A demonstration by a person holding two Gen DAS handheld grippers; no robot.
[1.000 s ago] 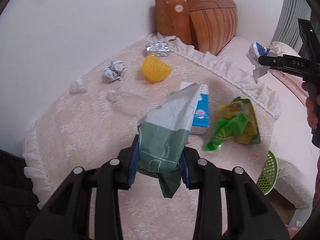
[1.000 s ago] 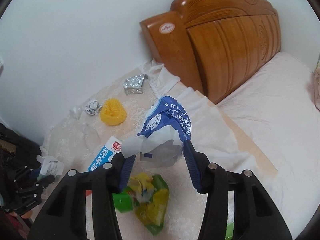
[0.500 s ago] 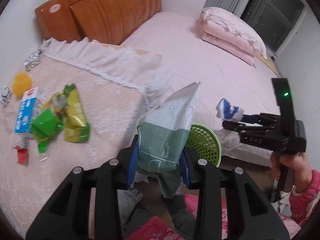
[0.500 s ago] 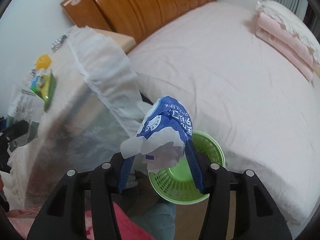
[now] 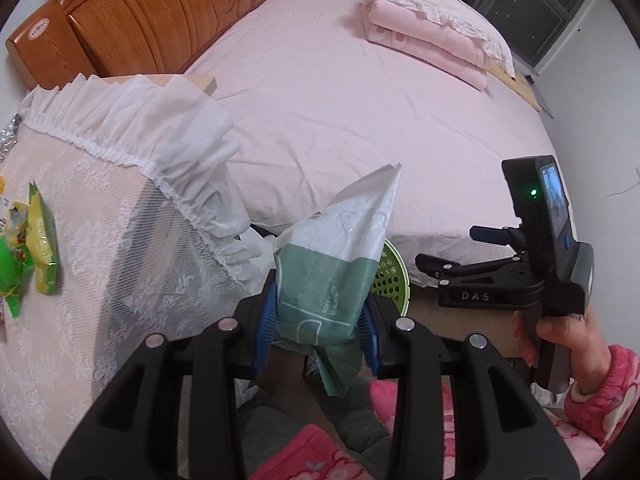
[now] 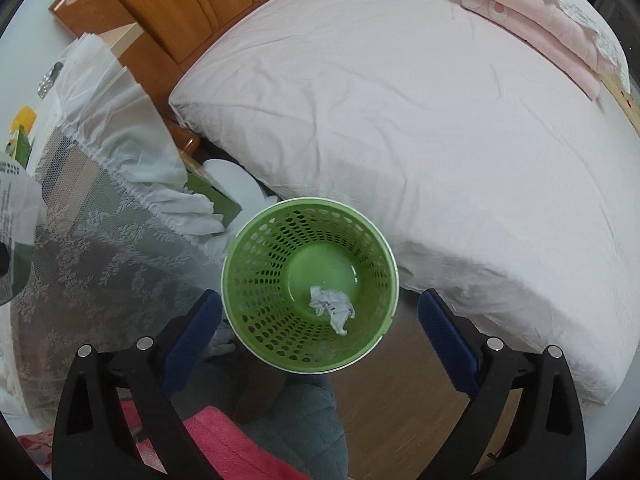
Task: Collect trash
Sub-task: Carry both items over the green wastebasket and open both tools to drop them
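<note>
left hand-held gripper (image 5: 316, 330) pinching a green-and-white wrapper (image 5: 332, 264), which hides most of the green basket (image 5: 390, 276) behind it. right hand-held gripper (image 6: 320, 320) with jaws that have just been opening, now spread wide and empty above the basket (image 6: 260, 264). crumpled paper (image 6: 332, 304) lying on the basket floor, its print too small to read. counter (image 5: 80, 240) under a lace cloth, cut off at the left edge, carrying what appear to be green and yellow snack bags (image 5: 28, 248). bed (image 6: 420, 120) beyond.
</note>
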